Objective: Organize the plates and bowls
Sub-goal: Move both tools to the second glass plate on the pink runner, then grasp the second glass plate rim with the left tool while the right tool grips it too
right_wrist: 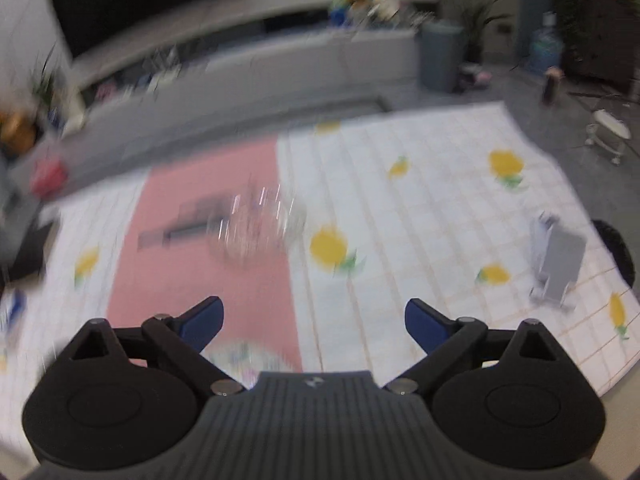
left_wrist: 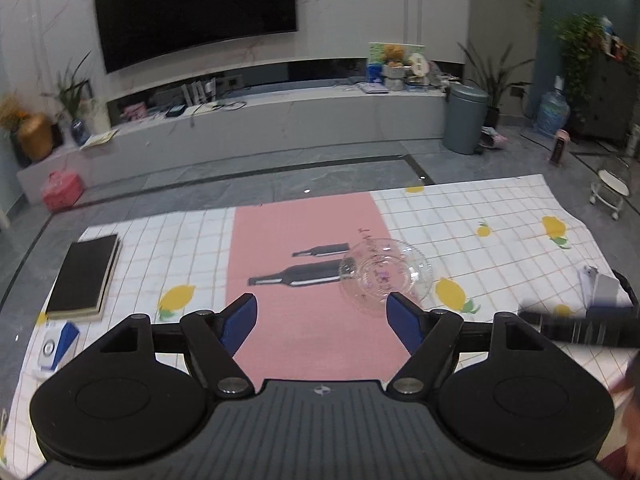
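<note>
Glass plate (left_wrist: pixel 385 270) just ahead of empty left hand-held gripper (left_wrist: pixel 322 320).

glass plate (left_wrist: pixel 386 270) on cloth (left_wrist: pixel 480 240) centre, book (left_wrist: pixel 84 276) far left on it, bin (left_wrist: pixel 466 118) behind on floor

Left gripper (left_wrist: pixel 322 322): matte black plastic body, ribbed dark grey centre housing with a small silver logo at its top edge. Two round black discs flank it, each with a raised circular cap. Black linkage arms pivot on silver screw heads. Triangular cut-outs in the outer brackets. Blue fingers (left_wrist: pixel 240 326), flat and tapered.

Right gripper (right_wrist: pixel 314 326): same build, ribbed housing, same logo, silver pivots, blue fingers (right_wrist: pixel 202 322). Picture motion-blurred, finer markings unreadable.
</note>
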### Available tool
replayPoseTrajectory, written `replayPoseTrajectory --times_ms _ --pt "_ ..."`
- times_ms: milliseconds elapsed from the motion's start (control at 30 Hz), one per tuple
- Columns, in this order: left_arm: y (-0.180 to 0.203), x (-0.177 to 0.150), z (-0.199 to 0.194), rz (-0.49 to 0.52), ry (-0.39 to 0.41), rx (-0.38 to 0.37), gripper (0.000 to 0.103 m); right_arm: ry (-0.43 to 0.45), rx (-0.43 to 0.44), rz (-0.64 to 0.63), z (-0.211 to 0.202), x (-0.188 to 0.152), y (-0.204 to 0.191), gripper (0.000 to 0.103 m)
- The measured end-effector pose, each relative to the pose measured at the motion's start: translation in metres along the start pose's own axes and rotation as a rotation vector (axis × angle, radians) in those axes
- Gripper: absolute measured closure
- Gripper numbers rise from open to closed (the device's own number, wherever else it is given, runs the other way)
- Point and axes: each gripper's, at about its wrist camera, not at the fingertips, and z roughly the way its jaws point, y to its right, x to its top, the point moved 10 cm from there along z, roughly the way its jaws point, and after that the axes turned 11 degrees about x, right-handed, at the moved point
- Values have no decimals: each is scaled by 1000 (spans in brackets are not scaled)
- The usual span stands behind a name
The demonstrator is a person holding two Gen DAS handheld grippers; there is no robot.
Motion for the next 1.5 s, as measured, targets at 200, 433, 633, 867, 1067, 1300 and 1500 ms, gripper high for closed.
replayPoseTrajectory --times_ms 200,433,633,867,1067,1300,1500 --pt "13 14 3 -10 -17 -17 16 86 57 99 -7 48 4 7" --pt "31 28 23 -2 0 -90 16 -40 124 108 55 60 1 7" --pt "37 41 53 -25 -16 -174 16 -147 234 171 115 48 8 7" --pt "32 49 110 -89 -60 -144 19 -77 343 323 153 26 33 16" --pt "28 35 171 -196 -160 -212 23 -62 402 400 183 13 42 23" --pt "42 2 221 -72 -292 -243 28 -97 488 513 224 9 51 30" --pt "48 -16 254 -114 -418 -250 29 -148 510 540 247 9 52 32"
